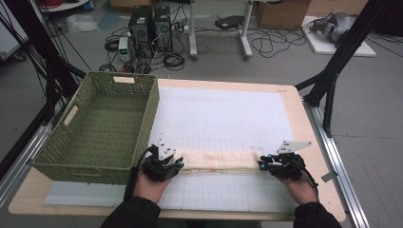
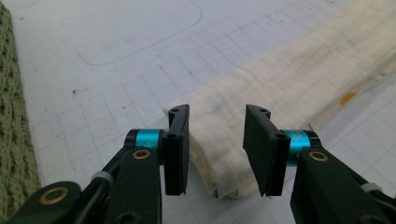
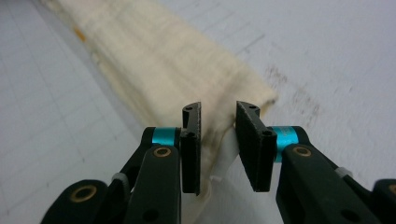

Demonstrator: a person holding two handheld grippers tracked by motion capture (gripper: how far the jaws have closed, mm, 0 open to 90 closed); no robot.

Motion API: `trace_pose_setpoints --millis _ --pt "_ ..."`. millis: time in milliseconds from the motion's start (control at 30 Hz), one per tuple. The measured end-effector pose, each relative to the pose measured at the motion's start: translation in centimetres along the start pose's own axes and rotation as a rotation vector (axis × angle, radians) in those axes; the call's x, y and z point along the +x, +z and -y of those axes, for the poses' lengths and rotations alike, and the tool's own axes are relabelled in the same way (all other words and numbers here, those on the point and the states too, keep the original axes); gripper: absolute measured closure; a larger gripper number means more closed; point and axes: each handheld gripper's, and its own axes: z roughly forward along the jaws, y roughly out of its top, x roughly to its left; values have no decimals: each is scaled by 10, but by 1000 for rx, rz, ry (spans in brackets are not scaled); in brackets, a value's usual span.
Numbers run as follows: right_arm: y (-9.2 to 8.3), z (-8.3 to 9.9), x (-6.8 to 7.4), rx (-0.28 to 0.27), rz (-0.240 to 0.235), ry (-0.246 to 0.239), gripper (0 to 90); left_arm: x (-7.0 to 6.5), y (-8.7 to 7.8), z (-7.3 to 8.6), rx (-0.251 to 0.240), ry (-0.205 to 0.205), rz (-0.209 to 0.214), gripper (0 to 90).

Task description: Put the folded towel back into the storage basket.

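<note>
A light wooden table (image 1: 304, 118) with rounded corners is seen from above. Most of its top is covered by a white mat (image 1: 223, 114) printed with a fine grid and a faint curved outline; bare wood is left showing along the far edge, the right side and the near corners. A green woven basket (image 1: 102, 123) with slotted handles is set on the left part of the table, its right wall just overlapping the mat's left edge. A cream cloth (image 1: 216, 160), folded into a long narrow band, is laid flat across the near half of the mat, running left to right, well apart from the far edge. A small orange mark can be made out near one long edge of the cloth in the left gripper view.
</note>
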Motion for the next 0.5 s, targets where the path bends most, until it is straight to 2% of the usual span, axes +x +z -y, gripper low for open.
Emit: trace_pose_setpoints --millis 67,167,233,333,500 --pt "-1 6 -1 14 -4 3 714 -1 1 -3 -13 6 22 607" --pt "-3 12 -2 7 -12 34 712 -3 6 -8 -13 34 64 599" --pt "-4 10 -1 4 -1 32 670 -6 11 -13 -14 61 97 591" --pt "-6 8 -1 -23 12 31 645 -12 19 -24 -16 111 155 580" --pt "-9 6 -3 -60 24 43 635 -22 34 -45 -17 172 240 529"
